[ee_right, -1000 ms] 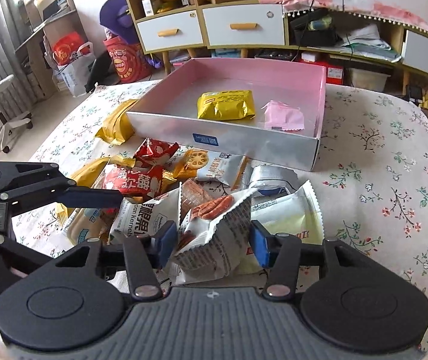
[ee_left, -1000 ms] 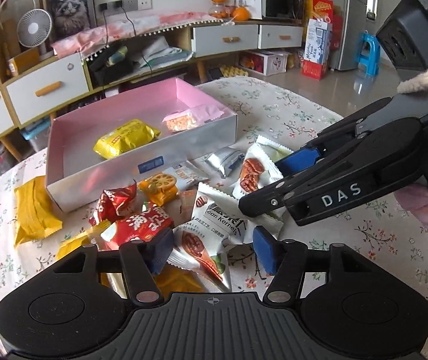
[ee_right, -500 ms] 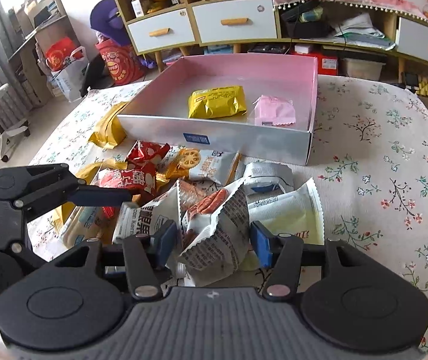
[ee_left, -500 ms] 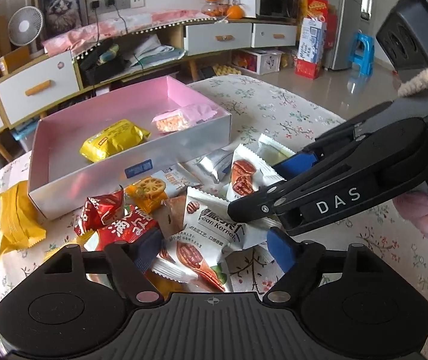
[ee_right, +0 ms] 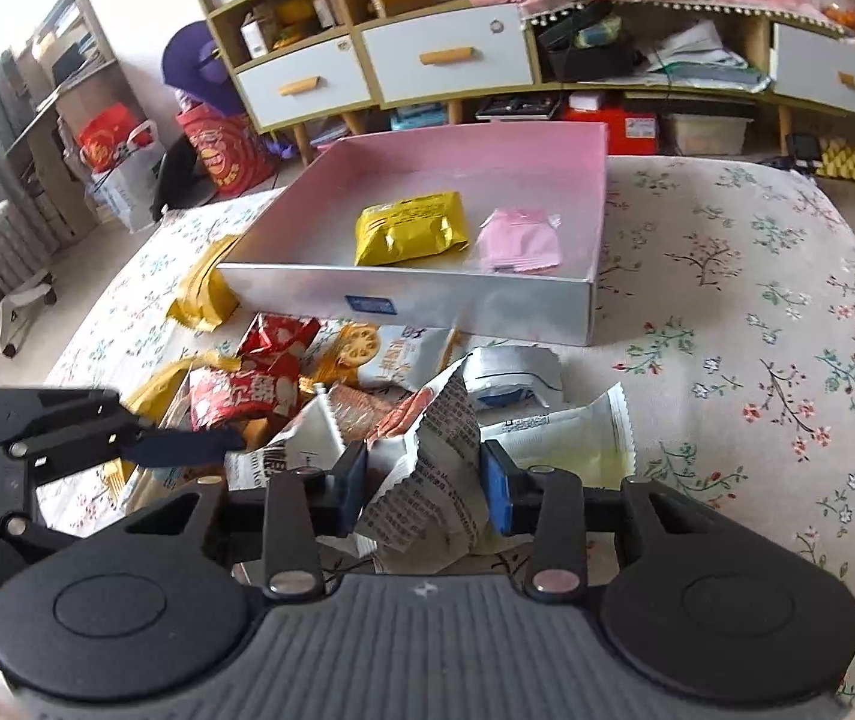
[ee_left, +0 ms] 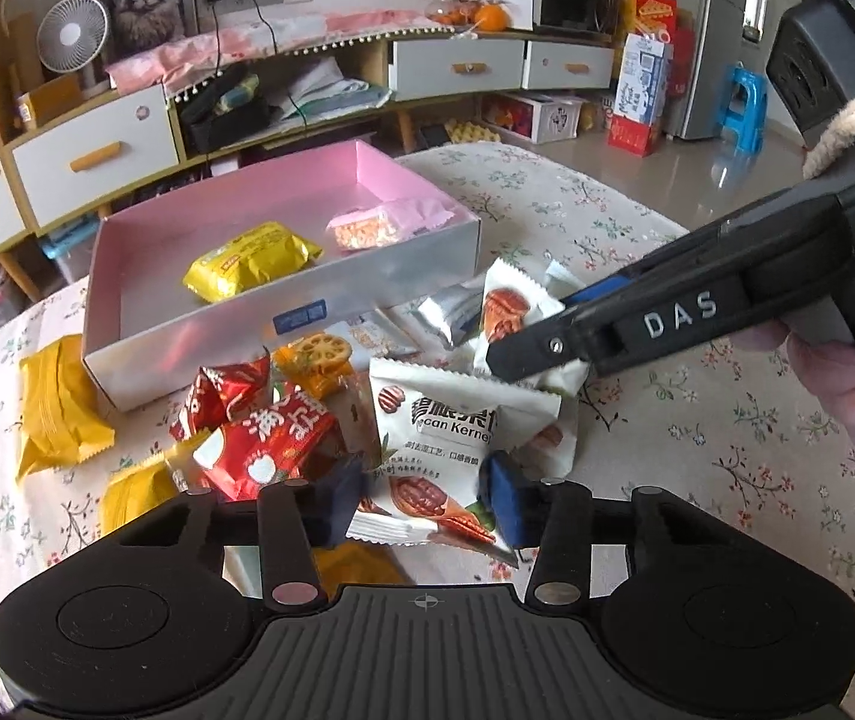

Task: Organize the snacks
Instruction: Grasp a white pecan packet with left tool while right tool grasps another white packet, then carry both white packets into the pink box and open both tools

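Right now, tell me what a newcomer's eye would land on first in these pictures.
First, the heap of bright snack packets on the floral tablecloth, just in front of the pink-lined box. That box holds only a yellow packet and a pink packet. Nearest the cameras, the left gripper is clamped on a white pecan packet, while the right gripper squeezes a crumpled white packet.

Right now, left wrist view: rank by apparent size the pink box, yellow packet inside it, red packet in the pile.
1. pink box, clearly largest.
2. yellow packet and red packet look about alike; the red one lies nearer the camera, so no ranking.
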`<state>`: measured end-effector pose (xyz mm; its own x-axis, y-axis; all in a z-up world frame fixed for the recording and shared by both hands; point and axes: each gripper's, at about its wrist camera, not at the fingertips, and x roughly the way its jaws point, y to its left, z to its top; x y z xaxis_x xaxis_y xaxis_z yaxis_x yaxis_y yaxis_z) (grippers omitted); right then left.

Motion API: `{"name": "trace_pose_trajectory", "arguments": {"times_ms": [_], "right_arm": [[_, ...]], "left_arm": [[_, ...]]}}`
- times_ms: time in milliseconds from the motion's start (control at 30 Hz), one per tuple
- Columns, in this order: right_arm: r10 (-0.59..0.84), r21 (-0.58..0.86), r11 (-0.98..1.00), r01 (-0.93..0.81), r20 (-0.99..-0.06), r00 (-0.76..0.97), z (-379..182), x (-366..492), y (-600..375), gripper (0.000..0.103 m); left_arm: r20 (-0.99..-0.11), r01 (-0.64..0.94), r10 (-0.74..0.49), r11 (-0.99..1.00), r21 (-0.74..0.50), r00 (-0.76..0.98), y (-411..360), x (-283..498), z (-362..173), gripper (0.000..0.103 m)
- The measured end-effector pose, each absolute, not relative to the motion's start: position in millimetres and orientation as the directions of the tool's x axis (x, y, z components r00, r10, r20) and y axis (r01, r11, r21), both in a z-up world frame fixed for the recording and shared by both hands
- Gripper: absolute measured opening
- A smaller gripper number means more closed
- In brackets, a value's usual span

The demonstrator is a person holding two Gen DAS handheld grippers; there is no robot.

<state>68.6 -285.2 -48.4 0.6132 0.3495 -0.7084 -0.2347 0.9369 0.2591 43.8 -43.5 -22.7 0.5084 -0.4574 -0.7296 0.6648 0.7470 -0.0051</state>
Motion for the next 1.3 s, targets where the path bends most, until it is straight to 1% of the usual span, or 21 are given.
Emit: {"name": "trace_pose_trajectory", "arguments": {"times_ms": [100,267,367,400,500,633,733,767,900,1033,1167,1300], "right_arm": [[0.354,0.267,0.935,-0.233,-0.71,0.609,-47.5,68.6,-286.4,0.036],[0.359,0.277,0.933,-0.228,-0.694,0.624,-40.3,68.0,-289.2,0.036],[0.358,0.279,0.934,-0.224,-0.691,0.628,-38.5,67.9,-290.8,0.036],[0.355,0.277,0.935,-0.223,-0.694,0.627,-38.7,68.0,-290.8,0.036],[0.34,0.261,0.94,-0.218,-0.704,0.624,-41.0,68.6,-289.5,0.036],[0.329,0.252,0.944,-0.211,-0.709,0.624,-41.3,68.6,-290.0,0.036],[0.322,0.248,0.947,-0.206,-0.71,0.625,-41.3,68.3,-290.4,0.036],[0.321,0.248,0.947,-0.204,-0.711,0.626,-41.2,68.2,-290.7,0.036],[0.316,0.252,0.948,-0.192,-0.706,0.634,-38.6,66.2,-292.9,0.036],[0.311,0.264,0.949,-0.172,-0.695,0.648,-34.0,63.2,-297.0,0.036],[0.306,0.281,0.948,-0.148,-0.678,0.669,-27.8,61.6,-302.4,0.036],[0.305,0.302,0.944,-0.131,-0.656,0.691,-19.5,62.0,-305.0,0.036]], "left_arm": [[-0.742,0.667,-0.448,0.745,-0.001,0.499,-42.6,42.9,-21.2,0.04],[-0.739,0.651,-0.444,0.759,-0.009,0.507,-40.4,43.0,-16.9,0.04],[-0.732,0.649,-0.441,0.76,0.003,0.519,-43.2,42.5,-18.2,0.043],[-0.733,0.649,-0.433,0.76,0.015,0.524,-45.3,42.2,-20.1,0.048],[-0.739,0.65,-0.409,0.758,0.052,0.536,-53.0,43.1,-26.2,0.055],[-0.743,0.639,-0.378,0.764,0.087,0.552,-60.9,46.3,-32.7,0.058],[-0.745,0.619,-0.371,0.783,0.071,0.554,-60.9,49.5,-32.4,0.054],[-0.746,0.61,-0.369,0.79,0.063,0.554,-60.5,50.0,-31.3,0.047],[-0.747,0.583,-0.361,0.811,0.044,0.558,-58.8,49.7,-26.1,0.038],[-0.743,0.552,-0.356,0.834,0.021,0.566,-52.7,46.6,-21.2,0.038],[-0.727,0.523,-0.381,0.852,-0.036,0.571,-42.2,43.8,-7.9,0.037],[-0.708,0.49,-0.378,0.87,-0.053,0.596,-35.3,42.5,7.5,0.038]]}}
